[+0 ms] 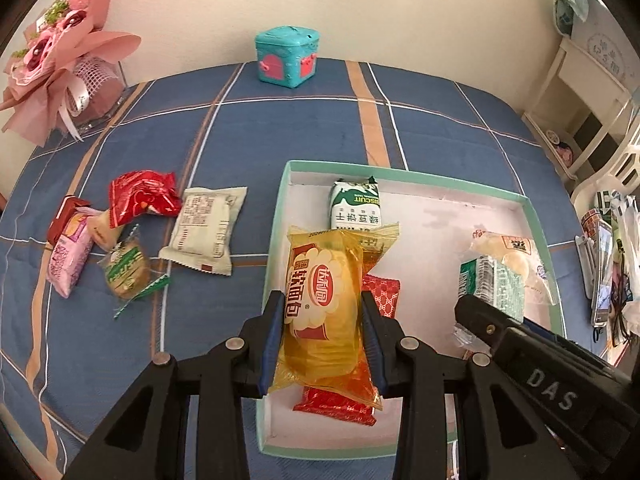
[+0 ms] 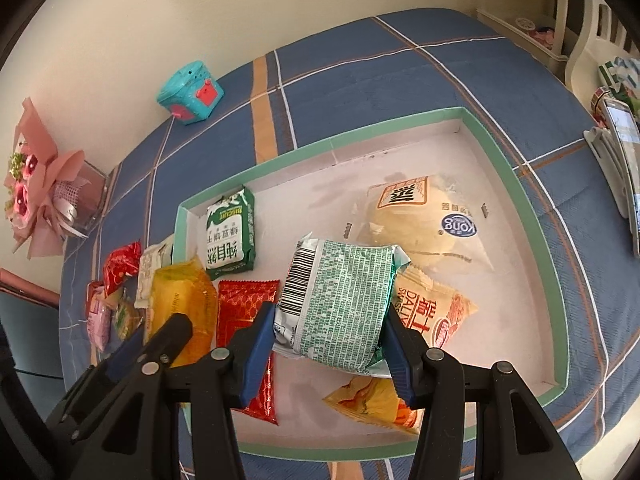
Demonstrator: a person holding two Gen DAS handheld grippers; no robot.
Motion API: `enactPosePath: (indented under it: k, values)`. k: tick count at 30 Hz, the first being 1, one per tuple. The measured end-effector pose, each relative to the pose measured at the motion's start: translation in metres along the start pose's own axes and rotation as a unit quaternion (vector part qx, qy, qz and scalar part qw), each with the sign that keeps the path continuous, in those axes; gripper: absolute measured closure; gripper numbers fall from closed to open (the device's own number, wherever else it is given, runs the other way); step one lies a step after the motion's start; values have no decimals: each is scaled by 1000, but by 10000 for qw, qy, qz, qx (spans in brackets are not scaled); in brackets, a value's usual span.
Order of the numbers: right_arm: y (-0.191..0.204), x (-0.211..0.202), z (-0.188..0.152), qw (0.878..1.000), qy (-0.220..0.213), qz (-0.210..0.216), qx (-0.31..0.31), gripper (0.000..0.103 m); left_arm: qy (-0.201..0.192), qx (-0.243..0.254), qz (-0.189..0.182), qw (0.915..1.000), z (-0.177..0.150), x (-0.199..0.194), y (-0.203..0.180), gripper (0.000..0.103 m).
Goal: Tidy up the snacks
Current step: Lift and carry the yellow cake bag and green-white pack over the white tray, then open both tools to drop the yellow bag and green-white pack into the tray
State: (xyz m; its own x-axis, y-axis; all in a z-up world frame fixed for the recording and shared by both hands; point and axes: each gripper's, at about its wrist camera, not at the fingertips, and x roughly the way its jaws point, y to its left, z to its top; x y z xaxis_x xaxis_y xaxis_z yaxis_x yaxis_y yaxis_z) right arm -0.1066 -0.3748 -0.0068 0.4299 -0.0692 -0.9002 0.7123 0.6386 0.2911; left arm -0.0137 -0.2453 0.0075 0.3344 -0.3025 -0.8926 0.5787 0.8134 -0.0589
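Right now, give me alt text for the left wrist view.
The left gripper clamps a yellow bread packet above a green-rimmed box that holds a green biscuit pack. More snacks, including a red packet, lie on the blue plaid cloth.

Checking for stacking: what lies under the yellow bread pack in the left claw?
Under the yellow bread pack, held by the left claw, lies a red patterned packet on the box floor. Its middle is covered.

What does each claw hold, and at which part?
Left claw grips the yellow bread packet across its middle. Right claw grips the green-printed packet by its two side edges.
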Motion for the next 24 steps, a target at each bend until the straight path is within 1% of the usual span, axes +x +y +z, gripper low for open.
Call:
enactPosePath:
  k: [5,11,16,17,20,24]
  values:
    - [-2,0,1,10000,-25,33,45,48,-18,55,31,10000,2,8,-4,65]
    - [-3,1,4,9999,-41,114,87,47,-6,4,32,10000,9,17,-4,65]
    - [0,0,5,9999,-61,104,57,47,20,-78,-46,10000,12,18,-2,64]
    - [0,-1,5,9999,-73,82,46,47,30,-94,-65,9999,12,17,-1,63]
    - [1,-4,5,9999,-114,88,56,46,33,-169,-88,9998,14,15,2,55]
    - [5,-11,5,9997,-178,133,30,46,8,-223,-159,9996,16,9,5,54]
